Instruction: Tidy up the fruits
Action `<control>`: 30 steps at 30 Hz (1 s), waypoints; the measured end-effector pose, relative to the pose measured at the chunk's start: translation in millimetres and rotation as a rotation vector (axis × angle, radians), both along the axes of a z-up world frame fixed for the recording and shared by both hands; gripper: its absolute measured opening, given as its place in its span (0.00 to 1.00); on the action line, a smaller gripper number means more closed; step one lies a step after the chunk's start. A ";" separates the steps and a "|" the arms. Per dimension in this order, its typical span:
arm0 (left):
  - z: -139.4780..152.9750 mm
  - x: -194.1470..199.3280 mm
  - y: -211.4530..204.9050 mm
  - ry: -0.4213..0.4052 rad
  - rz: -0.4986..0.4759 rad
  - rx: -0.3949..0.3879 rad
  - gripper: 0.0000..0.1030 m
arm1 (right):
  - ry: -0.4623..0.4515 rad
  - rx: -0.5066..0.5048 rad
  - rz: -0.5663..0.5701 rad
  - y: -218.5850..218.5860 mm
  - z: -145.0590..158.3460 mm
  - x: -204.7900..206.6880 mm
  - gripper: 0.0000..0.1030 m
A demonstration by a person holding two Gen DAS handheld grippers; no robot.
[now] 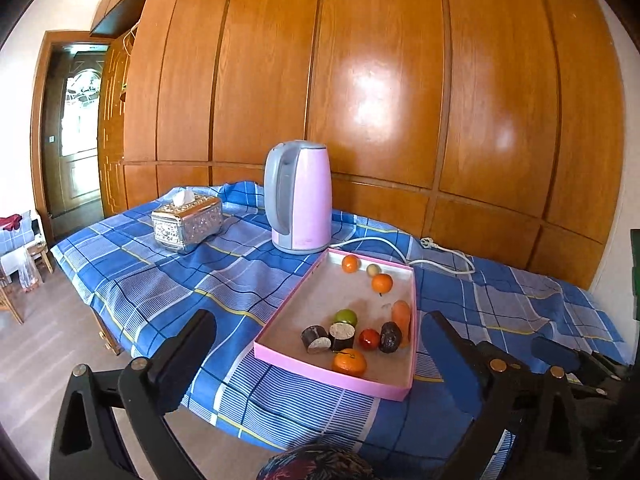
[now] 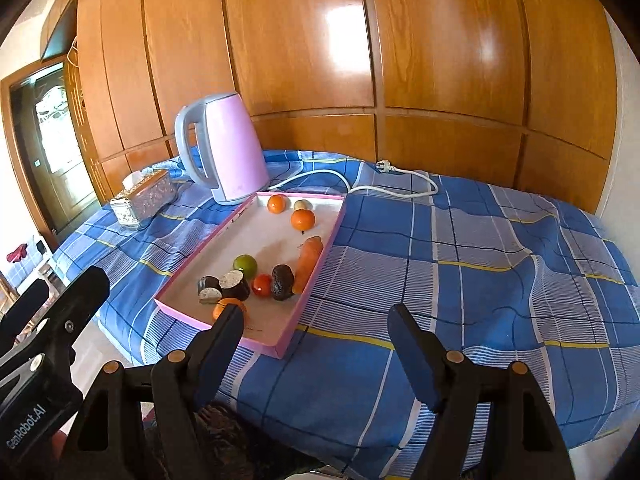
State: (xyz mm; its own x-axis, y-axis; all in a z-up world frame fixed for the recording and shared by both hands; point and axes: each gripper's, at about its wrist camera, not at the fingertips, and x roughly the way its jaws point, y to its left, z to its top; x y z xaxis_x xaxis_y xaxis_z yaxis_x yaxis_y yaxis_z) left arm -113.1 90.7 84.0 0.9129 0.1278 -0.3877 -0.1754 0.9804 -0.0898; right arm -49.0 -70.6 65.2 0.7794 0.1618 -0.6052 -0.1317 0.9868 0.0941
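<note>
A shallow pink tray point(image 1: 280, 312) point(image 2: 200, 264) lies on the blue checked tablecloth and holds all the fruit. Near its front are an orange point(image 1: 349, 361), a red fruit point(image 1: 369, 338) point(image 2: 262, 284), a dark brown fruit point(image 1: 390, 337) point(image 2: 282, 282), two dark cut pieces point(image 1: 341, 335) point(image 2: 234, 284), a green lime point(image 1: 346, 317) point(image 2: 245, 266) and a carrot point(image 1: 401, 318) point(image 2: 307, 264). At the far end are two oranges point(image 1: 382, 283) point(image 2: 302, 219) and a small pale fruit point(image 1: 373, 269). My left gripper point(image 1: 320, 340) is open and empty before the tray. My right gripper point(image 2: 316, 326) is open and empty at the tray's near right corner.
A pink and grey kettle point(image 1: 298, 196) point(image 2: 224, 148) stands just behind the tray, its white cord point(image 1: 440, 254) point(image 2: 360, 184) trailing right. A silver tissue box point(image 1: 187, 222) point(image 2: 144, 198) sits at the left. Wooden wall panels back the table. The cloth to the right of the tray point(image 2: 480, 280) is wrinkled.
</note>
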 end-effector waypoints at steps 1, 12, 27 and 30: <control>0.5 -1.2 -0.3 -0.002 0.001 0.001 1.00 | -0.002 -0.003 -0.006 0.0 0.7 -0.8 0.73; 9.3 -11.2 -5.0 -0.024 -0.007 -0.002 1.00 | -0.019 -0.017 -0.018 0.1 9.2 -10.8 0.73; 24.0 -29.3 -5.9 -0.074 -0.004 -0.013 1.00 | -0.055 -0.023 -0.016 7.1 24.5 -26.3 0.74; 24.1 -29.2 -6.0 -0.074 -0.002 -0.013 1.00 | -0.063 -0.026 -0.009 9.8 26.0 -26.7 0.73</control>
State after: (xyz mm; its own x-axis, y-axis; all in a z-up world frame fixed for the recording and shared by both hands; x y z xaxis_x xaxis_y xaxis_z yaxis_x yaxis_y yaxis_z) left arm -142.3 84.7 108.2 0.9395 0.1209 -0.3204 -0.1654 0.9795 -0.1154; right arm -75.8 -60.8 91.2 0.8176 0.1394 -0.5586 -0.1278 0.9900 0.0601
